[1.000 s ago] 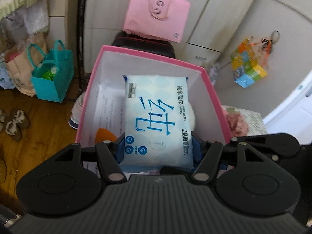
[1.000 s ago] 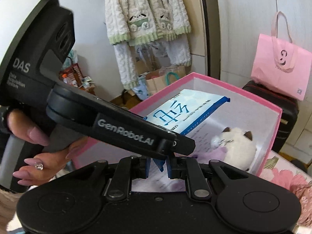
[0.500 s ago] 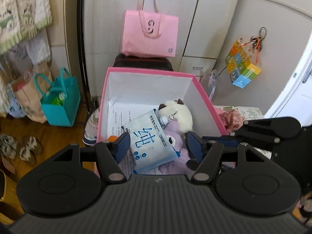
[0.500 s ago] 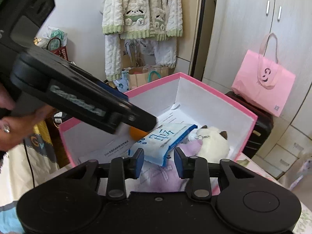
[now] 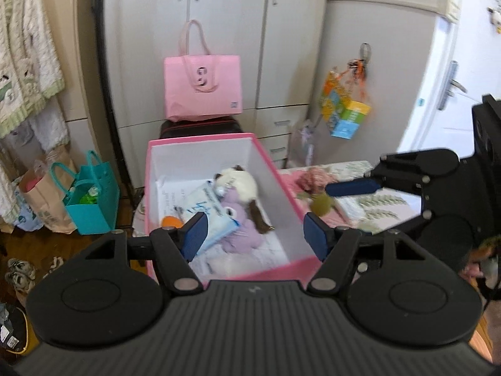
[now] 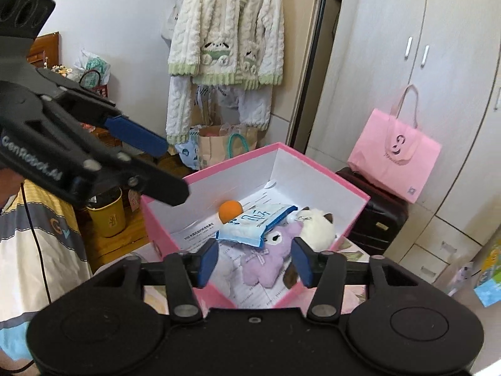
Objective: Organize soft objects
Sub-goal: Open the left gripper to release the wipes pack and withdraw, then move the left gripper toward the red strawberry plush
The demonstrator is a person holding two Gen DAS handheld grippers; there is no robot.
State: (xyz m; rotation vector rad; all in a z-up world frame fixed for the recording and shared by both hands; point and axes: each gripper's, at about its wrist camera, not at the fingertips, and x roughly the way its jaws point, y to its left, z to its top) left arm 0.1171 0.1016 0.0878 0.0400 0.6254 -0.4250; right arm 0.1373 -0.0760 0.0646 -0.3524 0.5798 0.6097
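Note:
A pink box (image 5: 200,139) (image 6: 322,172) with white walls holds a blue-and-white wipes pack (image 5: 209,210) (image 6: 253,224). The pack leans on a purple plush (image 5: 242,232) (image 6: 266,257) beside a white cat plush (image 5: 239,181) (image 6: 316,228) and an orange ball (image 5: 170,221) (image 6: 230,211). My left gripper (image 5: 255,235) (image 6: 134,134) hangs above the box's near edge. Its jaws are opening with nothing between them. My right gripper (image 6: 255,261) (image 5: 353,187) hovers at the box's right side, jaws opening, also holding nothing.
A pink tote bag (image 5: 203,87) (image 6: 394,153) rests on a black suitcase (image 5: 200,127) behind the box, in front of grey cupboards. A teal bag (image 5: 90,203) stands on the floor at left. A floral bed cover (image 5: 360,200) lies right of the box.
Both grippers have let go of the wipes pack and pulled back and up from the box. The pack now lies on the plush toys. The right jaws went from shut to open.

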